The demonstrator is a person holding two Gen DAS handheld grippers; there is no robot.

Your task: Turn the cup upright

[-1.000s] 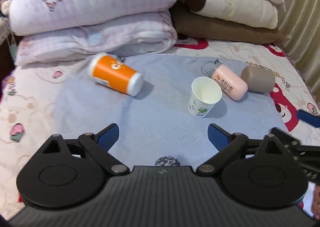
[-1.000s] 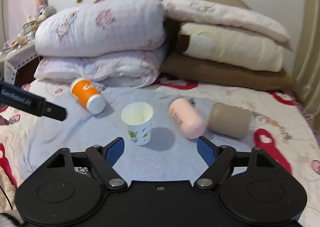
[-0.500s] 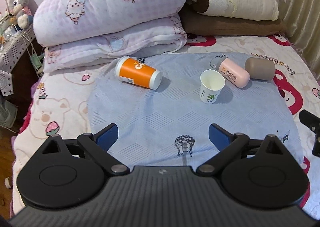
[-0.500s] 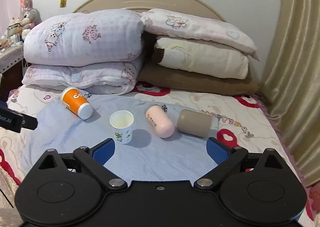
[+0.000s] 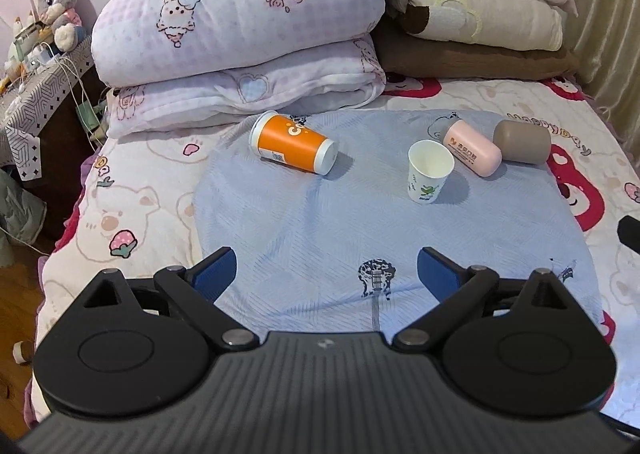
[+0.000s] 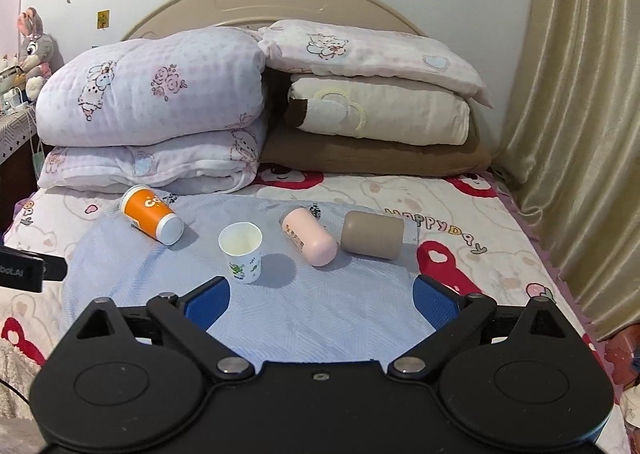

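Nearest the cameras, the left gripper (image 5: 322, 268) and the right gripper (image 6: 320, 298) both hang over the front of the bed with their blue fingers spread wide and nothing between them. Beneath them lies a pale blue cloth (image 5: 320, 221) spread over the bear-print bedsheet (image 5: 132, 213), bare at its near half, which gives free room for an approach. Further in, a small white paper cup (image 6: 241, 252) stands mouth-up near the middle of the cloth, so that one looks done. The orange cup (image 5: 294, 147) lies on its side at the cloth's far left, its base end toward the white cup, and seems to be the one left to right. To the right, a pink bottle (image 6: 309, 236) and a brown cylinder (image 6: 372, 234) lie just beside each other, also on their sides. The main risk is the soft bed: a cup set down on a wrinkle could tip again, and squeezing thin paper too hard would crush it. The orange cup may also roll when touched. Behind it the stacked quilts (image 5: 240, 37) sit close, limiting reach from the far side; the bed's left edge is near.
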